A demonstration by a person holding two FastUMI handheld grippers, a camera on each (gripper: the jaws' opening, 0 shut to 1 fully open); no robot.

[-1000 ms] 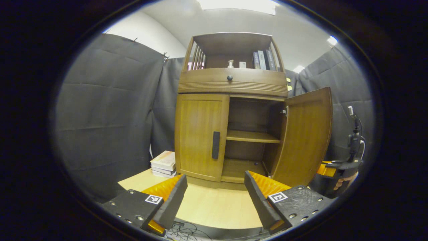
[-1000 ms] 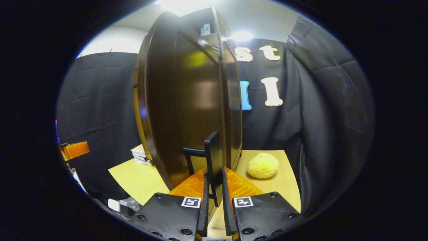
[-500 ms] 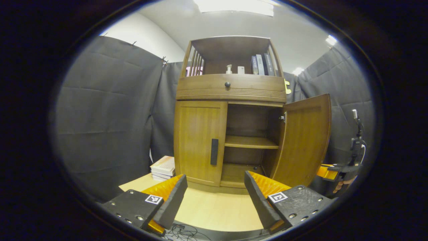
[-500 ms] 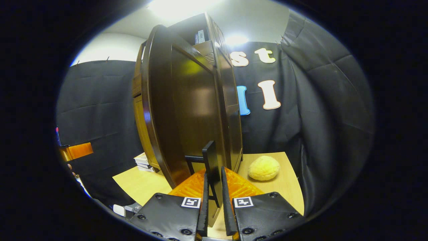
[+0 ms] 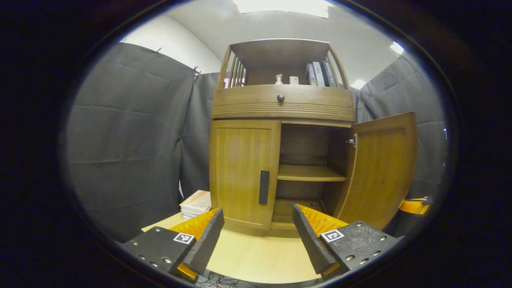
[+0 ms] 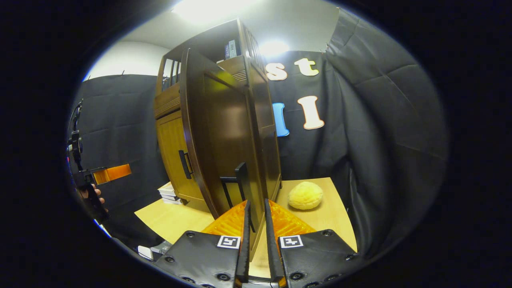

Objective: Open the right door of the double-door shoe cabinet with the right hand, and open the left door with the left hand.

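Shoe cabinet [image 5: 282, 108] stands on a light wood tabletop [image 5: 256, 256], seen head-on in left gripper view. Right door [image 5: 382, 172] swung wide open, inner shelf [image 5: 310, 173] exposed. Left door [image 5: 244, 172] shut, black vertical handle [image 5: 264, 187] near its inner edge.

Left gripper [image 5: 258, 236]: fingers spread wide, nothing btwn them. Left door handle sits above and beyond the gap, well apart from both fingertips, no contact.

Right gripper [image 6: 255, 224] in right gripper view: fingers nearly together w/ a narrow slot btwn them. Right door's edge [image 6: 224, 148] rises straight ahead of the slot and its black handle [image 6: 240, 180] stands just above the tips. Door's lower edge looks to run down into the slot, but can't tell if the pads are actually pressing on it or on the handle.

Also in right gripper view: left gripper [image 6: 108, 174] far off at left w/ the hand [image 6: 90, 194] holding it, and the left door handle [image 6: 184, 164] beyond it.

Other stuff: book stack [image 5: 196, 202] on the tabletop left of the cabinet; round yellow bun-like thing [image 6: 305, 196] on the tabletop right of the cabinet; books [image 5: 320, 74] and a small pump bottle [image 5: 279, 79] on the top shelf; drawer knob [image 5: 281, 97] below them.
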